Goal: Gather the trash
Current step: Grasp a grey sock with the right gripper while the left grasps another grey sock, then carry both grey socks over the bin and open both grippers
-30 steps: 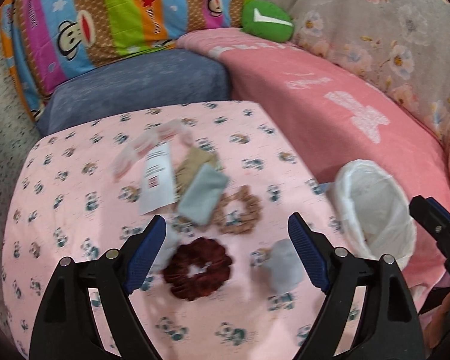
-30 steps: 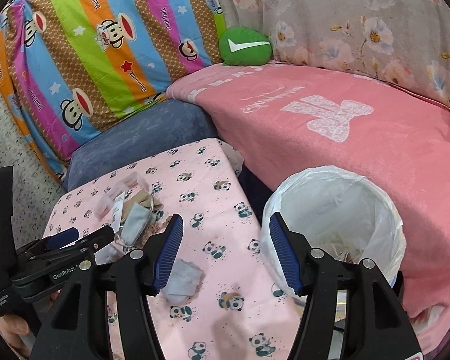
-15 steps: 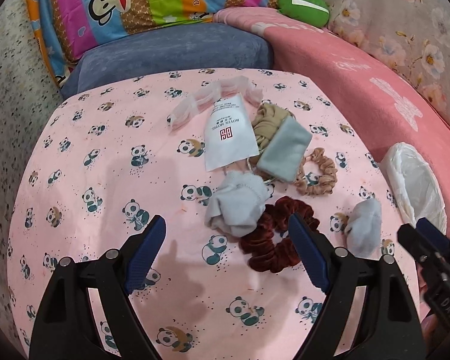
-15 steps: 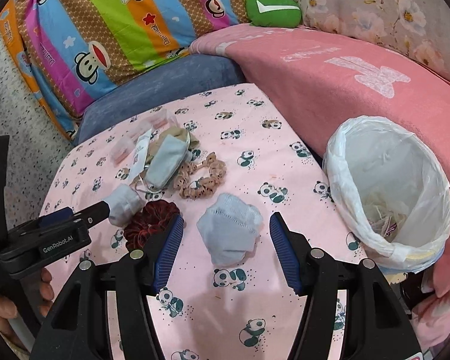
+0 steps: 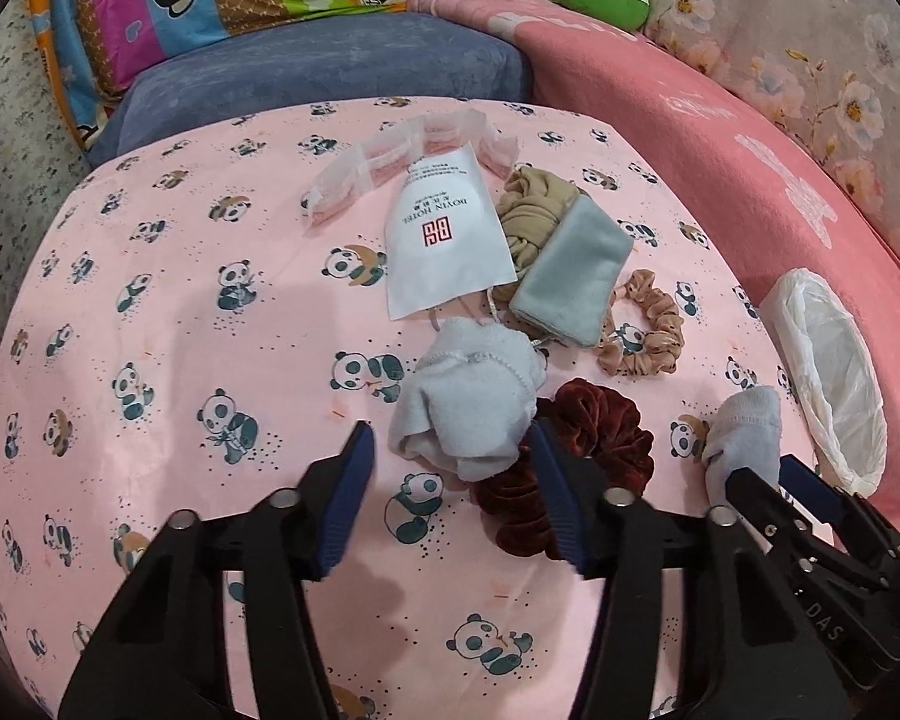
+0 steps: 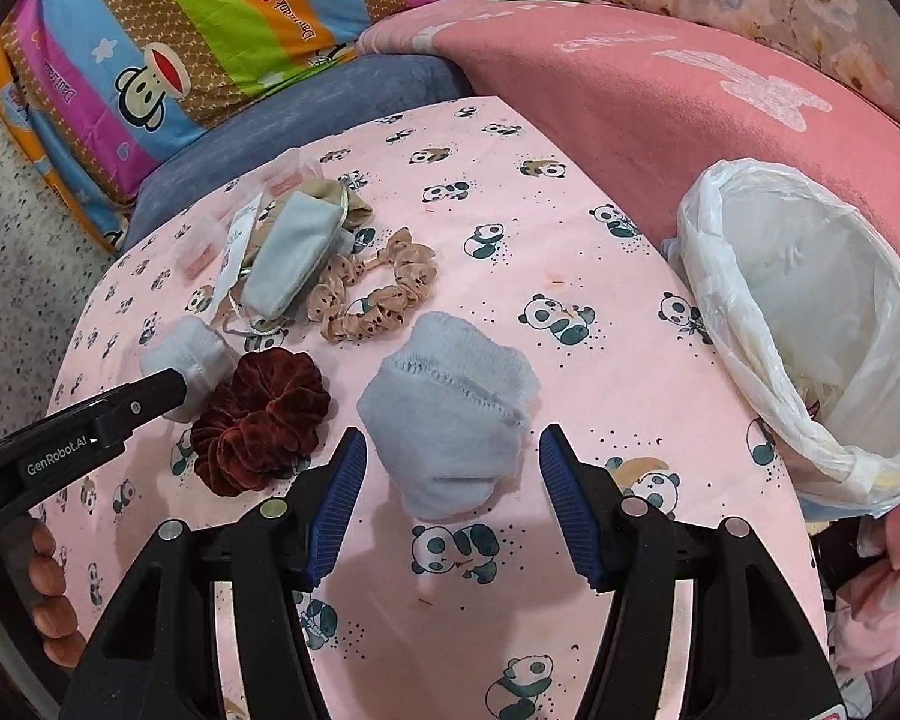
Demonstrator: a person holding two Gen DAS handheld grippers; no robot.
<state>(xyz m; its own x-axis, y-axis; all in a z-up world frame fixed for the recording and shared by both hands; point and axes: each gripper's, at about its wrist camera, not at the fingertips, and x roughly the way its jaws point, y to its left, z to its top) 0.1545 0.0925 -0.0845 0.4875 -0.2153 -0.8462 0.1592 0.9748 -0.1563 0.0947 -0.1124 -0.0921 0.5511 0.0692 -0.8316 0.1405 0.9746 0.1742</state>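
Our left hand-held gripper (image 5: 450, 468) has just been closing its jaws. The left grey sock ball (image 5: 468, 396) sits just ahead of the tips, partly between them. The pads do not press it yet, so nothing is held.

Our right hand-held gripper (image 6: 453, 468) has its jaws apart. The right grey sock ball (image 6: 450, 414) lies right between its tips on the panda-cloth counter (image 6: 570, 228). Its longer side runs toward us, so the jaws can squeeze across it.

The dark red scrunchie (image 5: 576, 462) touches our left sock ball and the right jaw lies over it, so we think it could get pinched too.

The white trash bag (image 6: 720, 312) is off to the right, much nearer our right hand.
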